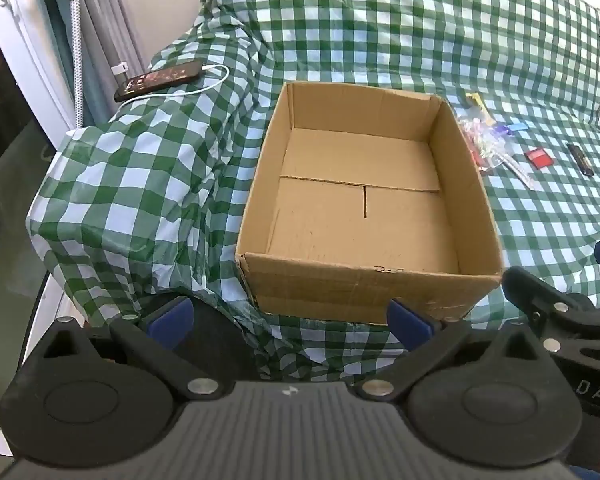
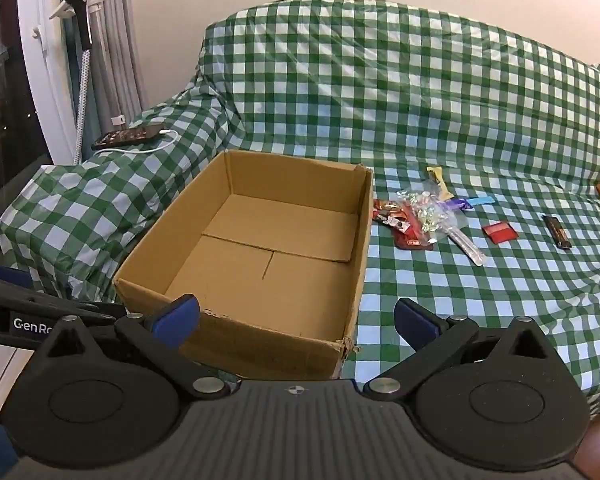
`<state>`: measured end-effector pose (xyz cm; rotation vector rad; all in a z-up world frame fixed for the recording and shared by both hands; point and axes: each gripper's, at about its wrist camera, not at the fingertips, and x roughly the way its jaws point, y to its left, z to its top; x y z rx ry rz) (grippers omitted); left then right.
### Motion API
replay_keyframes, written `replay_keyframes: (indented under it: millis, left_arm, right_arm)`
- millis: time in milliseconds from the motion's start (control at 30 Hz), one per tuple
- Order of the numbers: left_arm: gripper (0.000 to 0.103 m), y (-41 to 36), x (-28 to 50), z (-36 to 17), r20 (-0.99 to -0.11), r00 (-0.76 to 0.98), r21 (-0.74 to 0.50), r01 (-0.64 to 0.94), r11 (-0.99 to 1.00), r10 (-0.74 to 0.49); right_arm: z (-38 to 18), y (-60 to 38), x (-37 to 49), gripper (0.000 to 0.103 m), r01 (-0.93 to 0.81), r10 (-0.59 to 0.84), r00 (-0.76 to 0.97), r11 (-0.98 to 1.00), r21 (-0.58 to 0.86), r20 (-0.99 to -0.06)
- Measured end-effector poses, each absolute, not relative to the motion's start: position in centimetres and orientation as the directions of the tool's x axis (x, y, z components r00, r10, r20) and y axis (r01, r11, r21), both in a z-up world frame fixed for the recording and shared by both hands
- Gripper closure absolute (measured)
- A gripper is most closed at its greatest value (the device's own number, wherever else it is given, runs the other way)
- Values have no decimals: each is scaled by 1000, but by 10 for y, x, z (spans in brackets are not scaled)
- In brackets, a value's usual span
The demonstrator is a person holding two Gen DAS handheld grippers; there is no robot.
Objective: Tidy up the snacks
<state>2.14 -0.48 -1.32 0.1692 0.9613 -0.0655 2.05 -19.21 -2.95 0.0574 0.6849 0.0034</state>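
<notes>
Nearest the cameras, I hold both tools above the front edge of the checked cloth [image 2: 460, 300]. I read the left gripper [image 1: 290, 322] with its jaws spread wide and nothing between them. The right gripper [image 2: 296, 322] stands the same: jaws fully apart, empty.

Just beyond the jaws sits the cardboard box [image 2: 260, 264], open-topped and bare inside, with its bottom flaps meeting at a seam. I judge its walls stiff enough to take dropped items but light enough to slide if bumped.

Beside the box's right wall lies the snack pile [image 2: 424, 212]: red wrappers [image 2: 404, 226], a clear crinkly bag [image 2: 428, 208] and thin stick packs, touching and overlapping. Farther right, well apart, lie a red packet [image 2: 500, 233] and a dark bar [image 2: 557, 232].

I expect all of these to be light, soft and slick. I would pinch each wrapper across its flat middle or a crimped end, and take the isolated pieces first, since overlapped ones may drag neighbours.

Farthest back, a phone [image 2: 126, 136] rests on a cable, off-task.
</notes>
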Motion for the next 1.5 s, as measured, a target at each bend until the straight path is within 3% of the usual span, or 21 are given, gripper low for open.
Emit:
replay_keyframes:
  millis: [500, 1500]
  left_arm:
    - [0, -2, 35, -34, -856, 517, 111, 149, 983, 18]
    - [0, -5, 57, -52, -874, 485, 124, 166, 978, 29]
  right_arm:
    - [-45, -195, 38, 0, 20, 34, 722, 997, 70, -691]
    - [-56, -208, 57, 0, 20, 68, 732, 992, 121, -678]
